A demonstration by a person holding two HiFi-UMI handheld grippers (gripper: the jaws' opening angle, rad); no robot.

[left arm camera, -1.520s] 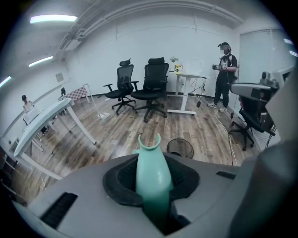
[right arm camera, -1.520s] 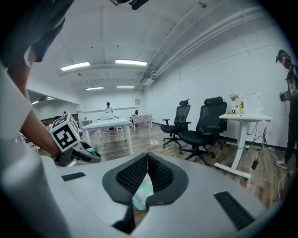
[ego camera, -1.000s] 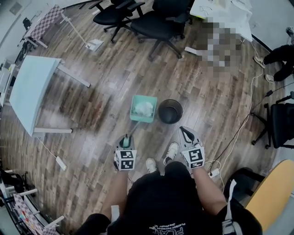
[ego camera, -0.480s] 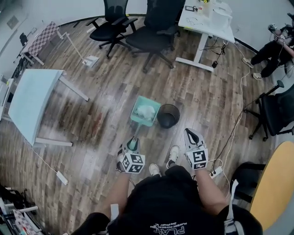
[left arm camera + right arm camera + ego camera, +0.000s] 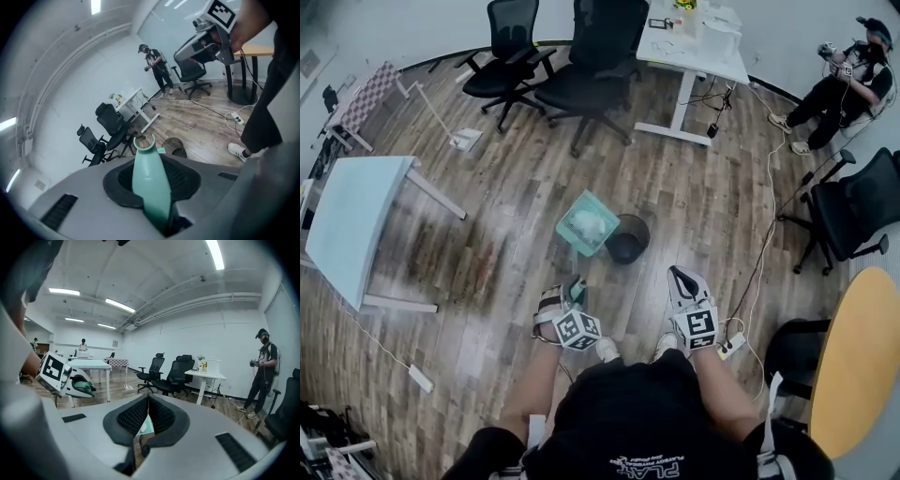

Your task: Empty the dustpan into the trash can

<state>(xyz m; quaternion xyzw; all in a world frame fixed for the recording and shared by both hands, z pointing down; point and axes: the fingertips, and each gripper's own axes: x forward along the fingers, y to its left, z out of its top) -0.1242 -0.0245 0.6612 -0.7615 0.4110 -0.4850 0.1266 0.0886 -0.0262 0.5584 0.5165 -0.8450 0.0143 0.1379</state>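
Teal handle (image 5: 149,187) clamped tight in left gripper (image 5: 571,292) jaws. Right gripper (image 5: 679,278) jaws pressed together, empty. Further out, dustpan (image 5: 587,223) tilted, white debris inside, just beside black trash can (image 5: 627,240) on wood floor (image 5: 703,187).

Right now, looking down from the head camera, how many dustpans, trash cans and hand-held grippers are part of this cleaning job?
Dustpan: 1
Trash can: 1
Hand-held grippers: 2, the left hand-held gripper and the right hand-held gripper
Total: 4
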